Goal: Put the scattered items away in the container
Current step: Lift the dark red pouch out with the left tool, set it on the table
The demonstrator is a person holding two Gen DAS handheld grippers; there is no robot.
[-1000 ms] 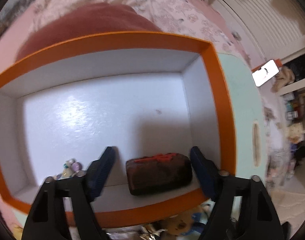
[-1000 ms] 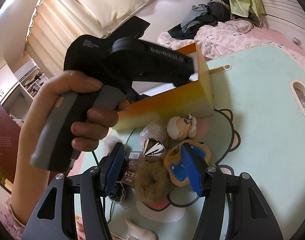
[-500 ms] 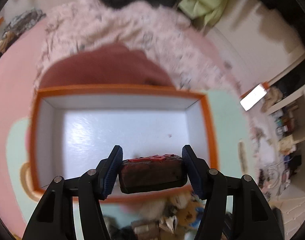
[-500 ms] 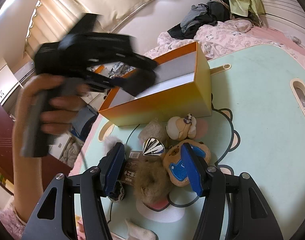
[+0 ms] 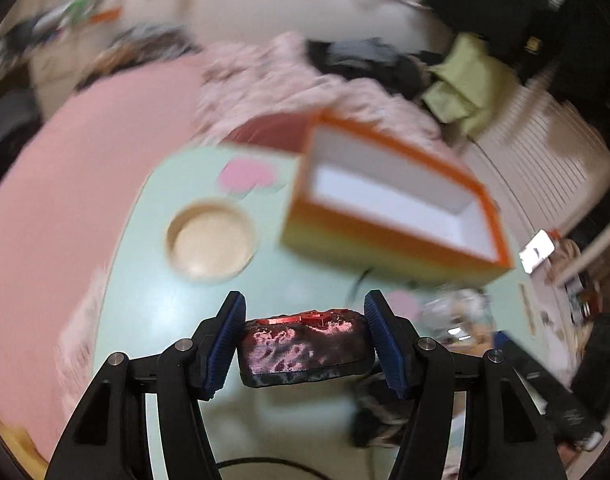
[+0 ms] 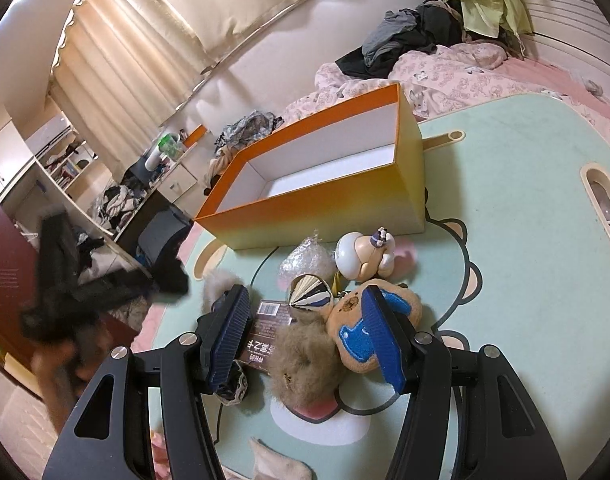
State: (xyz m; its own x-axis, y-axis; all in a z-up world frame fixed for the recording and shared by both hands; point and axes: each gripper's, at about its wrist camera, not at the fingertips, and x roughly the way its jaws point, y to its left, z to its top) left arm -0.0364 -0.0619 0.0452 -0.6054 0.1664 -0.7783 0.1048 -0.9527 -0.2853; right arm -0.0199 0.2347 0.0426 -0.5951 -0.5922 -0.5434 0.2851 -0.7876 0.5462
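My left gripper [image 5: 304,320] is shut on a dark maroon pouch [image 5: 305,354] with a red piece on top, held above the mint-green table [image 5: 177,320]. The orange box [image 5: 385,246] with its white inside stands beyond it, to the upper right. In the right wrist view the box [image 6: 325,208] sits behind a pile: a cream figurine [image 6: 365,256], a striped balloon charm [image 6: 311,290], a bear plush [image 6: 357,332], a fluffy brown ring [image 6: 305,364] and a dark packet [image 6: 265,340]. My right gripper [image 6: 305,308] hovers open over that pile, its pads touching nothing. The blurred left gripper [image 6: 85,300] shows at the left.
A round beige cup recess [image 5: 211,240] is set in the table left of the box, and a slot [image 6: 601,196] lies near the right edge. A pink bed with piled clothes [image 6: 445,28] borders the far side. A cable runs under the pile.
The left gripper has pulled back and swung left, away from over the box, with the pouch still between its pads. The right gripper has stayed in place over the pile.
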